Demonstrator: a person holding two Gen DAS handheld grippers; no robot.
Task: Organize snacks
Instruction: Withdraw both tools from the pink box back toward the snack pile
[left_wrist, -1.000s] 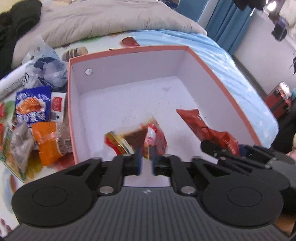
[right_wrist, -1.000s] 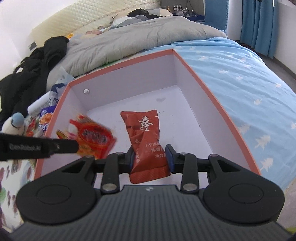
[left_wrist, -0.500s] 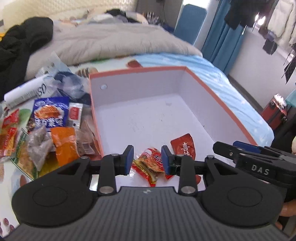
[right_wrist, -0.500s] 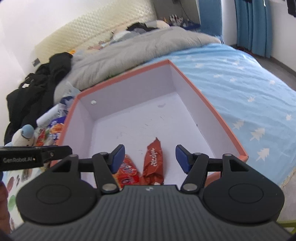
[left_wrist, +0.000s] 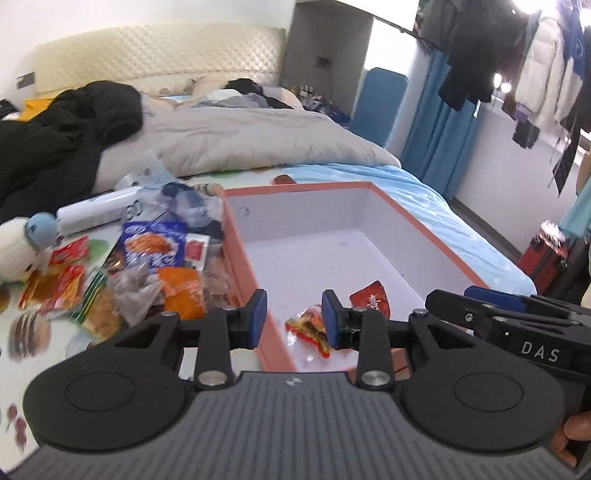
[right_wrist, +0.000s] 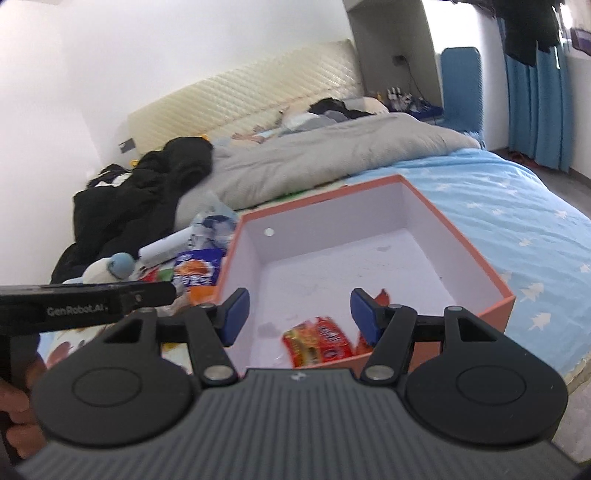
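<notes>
An orange-rimmed box (left_wrist: 413, 221) with a white inside (right_wrist: 458, 236) stands on the bed. Two packets lie at its near end: a red-yellow snack packet (left_wrist: 308, 328) (right_wrist: 317, 345) and a dark red packet (left_wrist: 371, 301) (right_wrist: 380, 295). My left gripper (left_wrist: 293, 317) is open and empty, raised over the box's near left wall. My right gripper (right_wrist: 297, 314) is open and empty, raised over the box's near edge. A pile of loose snack packets (left_wrist: 147, 273) lies left of the box, with a blue packet (right_wrist: 195, 271) among them.
A plush toy (left_wrist: 22, 247) and a white roll (left_wrist: 96, 214) lie left of the snacks. A grey duvet (right_wrist: 332, 155) and black clothes (left_wrist: 62, 133) lie behind. The bed's edge is at the right, with a red suitcase (left_wrist: 543, 254) beyond it.
Both grippers let go of their packets into the box, opened, and drew back and up. The two packets now lie on the box floor.
</notes>
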